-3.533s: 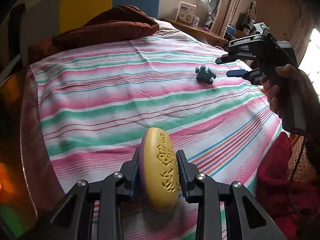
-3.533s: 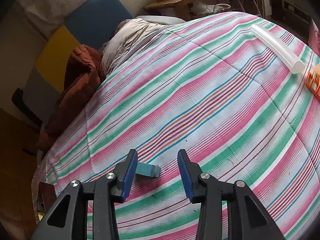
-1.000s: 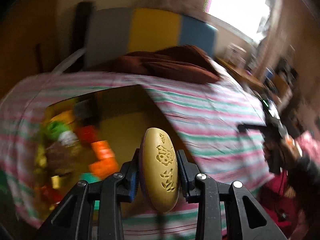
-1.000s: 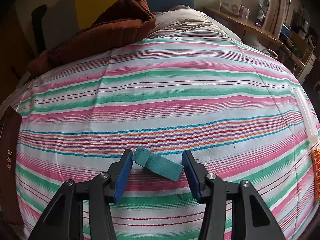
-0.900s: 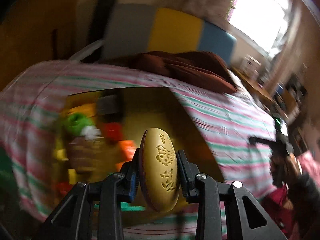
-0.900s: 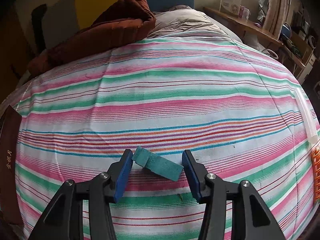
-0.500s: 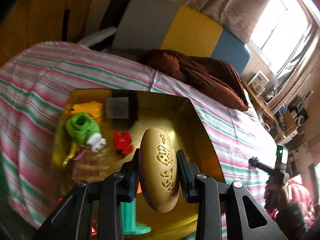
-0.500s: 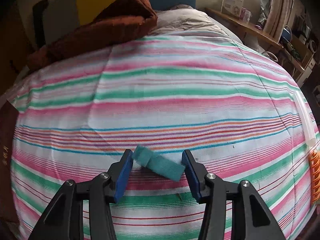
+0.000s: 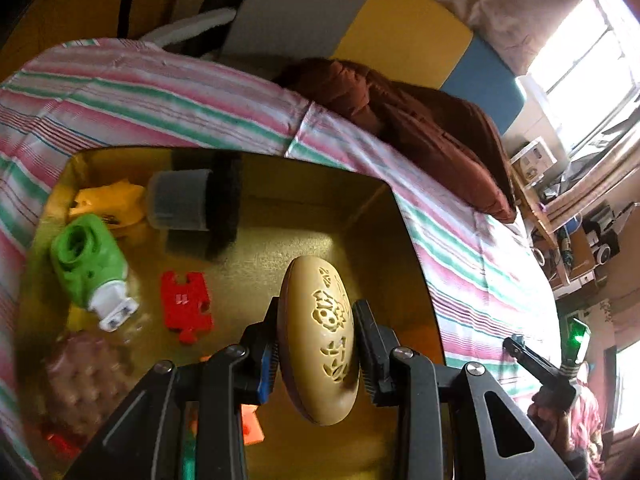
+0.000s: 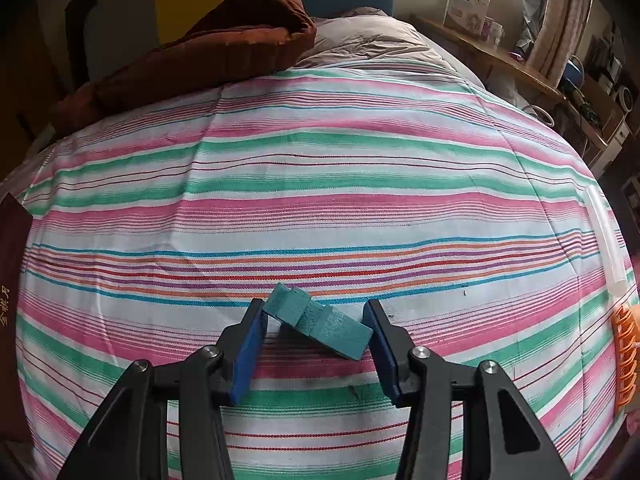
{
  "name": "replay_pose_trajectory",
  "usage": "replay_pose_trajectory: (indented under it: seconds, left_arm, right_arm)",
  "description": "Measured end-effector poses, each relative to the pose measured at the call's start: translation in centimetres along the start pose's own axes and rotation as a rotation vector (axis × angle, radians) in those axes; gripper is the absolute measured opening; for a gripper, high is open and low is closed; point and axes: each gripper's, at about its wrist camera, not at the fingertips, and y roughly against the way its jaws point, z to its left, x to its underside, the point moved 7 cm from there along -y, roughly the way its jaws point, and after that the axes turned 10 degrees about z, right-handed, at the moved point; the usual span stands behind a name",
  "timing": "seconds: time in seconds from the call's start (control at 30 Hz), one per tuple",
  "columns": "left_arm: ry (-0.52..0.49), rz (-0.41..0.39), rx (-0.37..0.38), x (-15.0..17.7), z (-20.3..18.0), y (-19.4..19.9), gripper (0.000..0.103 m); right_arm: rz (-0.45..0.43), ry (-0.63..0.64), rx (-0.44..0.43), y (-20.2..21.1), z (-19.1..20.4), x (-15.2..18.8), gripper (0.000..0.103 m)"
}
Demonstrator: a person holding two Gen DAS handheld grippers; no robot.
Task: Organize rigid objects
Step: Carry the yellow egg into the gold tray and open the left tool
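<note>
My left gripper (image 9: 316, 316) is shut on a tan-yellow oval piece (image 9: 318, 344) with carved patterns, held on edge above the floor of an open gold box (image 9: 416, 248). The box lies on the striped bedspread (image 9: 160, 100) and holds a green-and-white toy (image 9: 86, 264), a red puzzle piece (image 9: 186, 304), a grey-and-black block (image 9: 180, 200) and several other toys. In the right wrist view my right gripper (image 10: 316, 320) is shut on a teal block (image 10: 320, 326) that sits tilted just over the bedspread (image 10: 320, 184), both ends against the blue pads.
A brown quilt (image 10: 208, 52) is piled at the bed's head. A clear tube (image 10: 604, 232) and an orange item (image 10: 624, 356) lie at the right edge, a dark book (image 10: 10, 280) at the left. My right gripper (image 9: 536, 364) shows far right in the left wrist view.
My left gripper carried the oval piece over the gold box and sank toward it, rolling slightly. The right gripper stayed where it was, with the teal block still between its pads.
</note>
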Motion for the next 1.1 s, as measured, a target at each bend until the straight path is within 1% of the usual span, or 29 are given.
replay_pose_trajectory:
  seconds: [0.13,0.4,0.43,0.47,0.63,0.77,0.87,0.93,1.1]
  left_arm:
    - [0.016,0.03,-0.034,-0.8,0.2,-2.0,0.034]
    - [-0.001,0.046,-0.158,-1.0,1.7,-3.8,0.034]
    - [-0.009,0.047,-0.162,-1.0,1.7,-3.9,0.034]
    - [-0.015,0.045,-0.163,-1.0,1.7,-3.9,0.036]
    - [-0.029,0.027,-0.177,-0.9,1.9,-3.3,0.038]
    - [-0.06,-0.007,-0.199,-0.8,1.6,-2.0,0.038]
    - [-0.093,-0.051,-0.216,-0.5,1.1,-0.3,0.047]
    - [-0.126,-0.087,-0.241,-0.1,0.6,0.8,0.048]
    - [-0.221,-0.18,-0.314,2.1,-0.6,3.9,0.053]
  right_arm:
    - [0.001,-0.001,-0.002,0.0,0.0,0.0,0.05]
    - [0.002,-0.002,-0.003,-0.1,0.0,-0.1,0.05]
    - [0.002,-0.001,-0.003,-0.1,0.0,-0.1,0.05]
    - [0.002,-0.001,-0.003,-0.1,-0.1,-0.1,0.05]
    - [0.001,0.0,0.001,-0.1,0.0,-0.1,0.05]
    - [0.0,0.002,0.002,-0.1,-0.1,0.0,0.05]
    - [0.001,0.001,0.0,-0.1,0.0,0.0,0.05]
    - [0.0,0.003,0.002,-0.1,0.0,0.0,0.05]
    - [0.0,0.006,0.004,-0.1,0.0,0.0,0.05]
